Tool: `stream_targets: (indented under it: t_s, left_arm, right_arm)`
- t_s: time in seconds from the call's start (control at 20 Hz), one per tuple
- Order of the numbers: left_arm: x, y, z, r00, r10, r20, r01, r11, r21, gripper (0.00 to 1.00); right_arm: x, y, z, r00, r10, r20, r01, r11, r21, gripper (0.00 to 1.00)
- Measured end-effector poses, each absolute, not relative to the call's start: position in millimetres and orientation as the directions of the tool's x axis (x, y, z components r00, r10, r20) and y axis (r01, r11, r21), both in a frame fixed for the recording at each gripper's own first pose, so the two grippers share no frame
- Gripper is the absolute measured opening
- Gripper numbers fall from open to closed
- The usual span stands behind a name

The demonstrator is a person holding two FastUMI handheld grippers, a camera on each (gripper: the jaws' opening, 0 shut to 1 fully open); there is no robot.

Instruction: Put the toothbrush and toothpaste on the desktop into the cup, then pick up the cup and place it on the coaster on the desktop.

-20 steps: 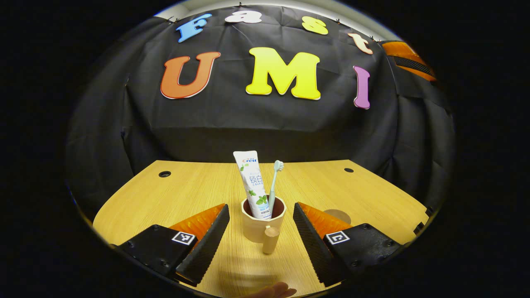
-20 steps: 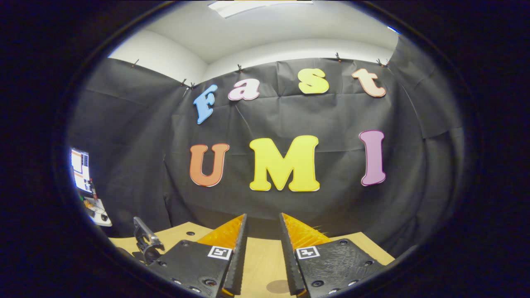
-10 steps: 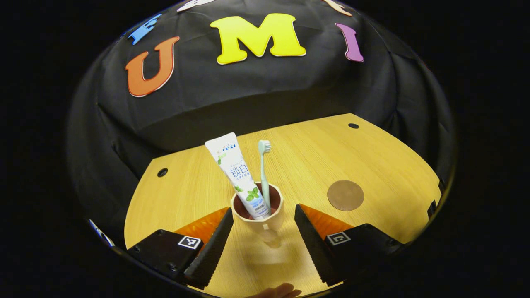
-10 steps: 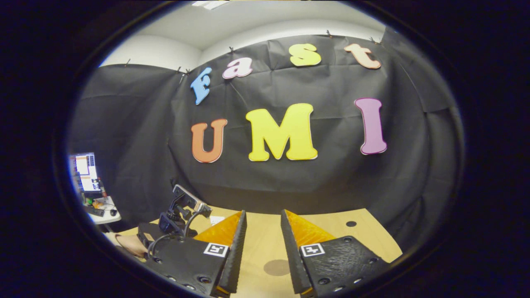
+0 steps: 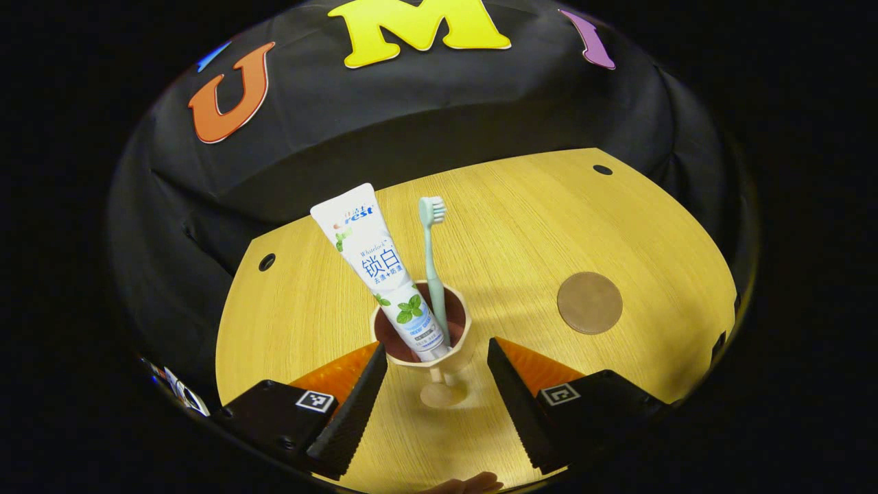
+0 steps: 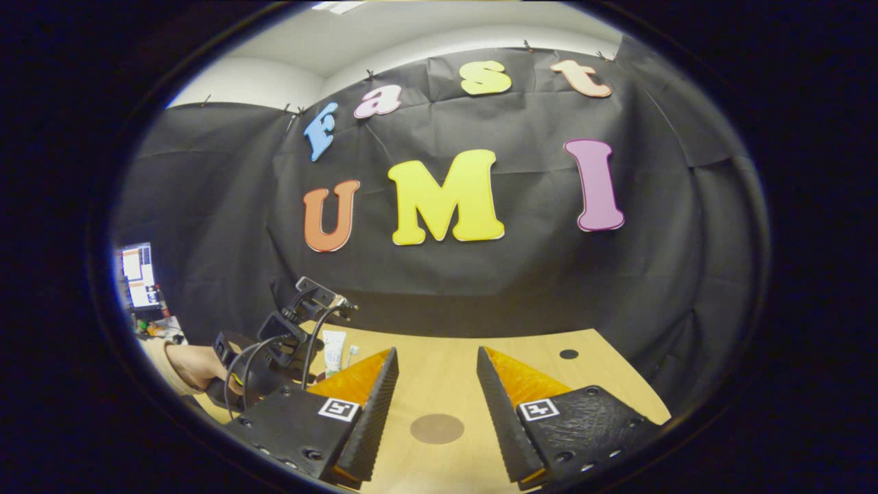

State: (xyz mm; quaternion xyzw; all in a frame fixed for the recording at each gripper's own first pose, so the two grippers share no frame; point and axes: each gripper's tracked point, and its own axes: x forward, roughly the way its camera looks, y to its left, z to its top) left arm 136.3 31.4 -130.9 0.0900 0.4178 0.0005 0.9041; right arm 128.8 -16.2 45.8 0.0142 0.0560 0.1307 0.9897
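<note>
A beige cup (image 5: 458, 350) with a dark red inside stands on the wooden desk (image 5: 535, 226). In it lean a white toothpaste tube (image 5: 374, 257) and a pale green toothbrush (image 5: 432, 261), head up. The cup's knob handle (image 5: 439, 394) points toward me. My left gripper (image 5: 435, 346) is open, one finger on each side of the cup, with small gaps. A round brown coaster (image 5: 589, 302) lies bare to the right. My right gripper (image 6: 437, 353) is open and empty above the coaster (image 6: 437, 428). In the right gripper view, the toothpaste (image 6: 334, 350) shows at the left.
Cable holes sit at the desk's back corners (image 5: 267, 261) (image 5: 603, 169). In the right gripper view a hand (image 6: 199, 363) holds the other gripper's cabled body (image 6: 295, 329) at the left. A lit monitor (image 6: 137, 274) stands beyond the desk's left side.
The left gripper has risen, tilted down and closed in around the cup. The right gripper has tipped down toward the desk and its fingers have spread a little wider.
</note>
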Motion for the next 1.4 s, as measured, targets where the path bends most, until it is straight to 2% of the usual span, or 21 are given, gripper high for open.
stream_targets:
  t_s: [0.1, 0.35, 0.65, 0.75, 0.8, 0.9, 1.2, 1.4]
  left_arm:
    - [132, 34, -136, 0.628, 0.079, -0.774, 0.058, 0.987, 0.148, 0.92]
    - [129, 34, -153, 0.553, 0.072, -0.830, 0.037, 0.993, 0.111, 0.89]
    - [123, 36, -175, 0.477, 0.014, -0.879, 0.048, 0.998, 0.042, 0.74]
    - [116, 38, -188, 0.448, -0.003, -0.894, 0.071, 0.997, 0.032, 0.67]
    - [107, 36, -195, 0.415, -0.023, -0.909, 0.078, 0.997, 0.010, 0.56]
    - [100, 35, -191, 0.422, -0.042, -0.906, 0.087, 0.996, -0.006, 0.31]
    - [90, 53, -175, 0.434, -0.090, -0.897, 0.066, 0.996, -0.067, 0.25]
    - [75, 78, -154, 0.480, -0.107, -0.871, 0.036, 0.994, -0.103, 0.22]
  right_arm:
    - [130, -19, 36, 0.958, 0.264, -0.111, -0.261, 0.964, 0.040, 0.76]
    - [130, -14, 12, 0.940, 0.319, -0.125, -0.310, 0.947, 0.081, 0.76]
    - [139, -12, -23, 0.924, 0.337, -0.182, -0.332, 0.941, 0.059, 0.78]
    - [143, -9, -26, 0.919, 0.347, -0.190, -0.341, 0.938, 0.063, 0.78]
    - [145, -8, -29, 0.916, 0.350, -0.195, -0.345, 0.937, 0.059, 0.78]
    - [147, -11, -26, 0.922, 0.342, -0.183, -0.339, 0.940, 0.048, 0.78]
    - [150, -13, -23, 0.924, 0.340, -0.174, -0.332, 0.940, 0.071, 0.78]
    - [147, -12, -19, 0.928, 0.336, -0.161, -0.330, 0.942, 0.064, 0.78]
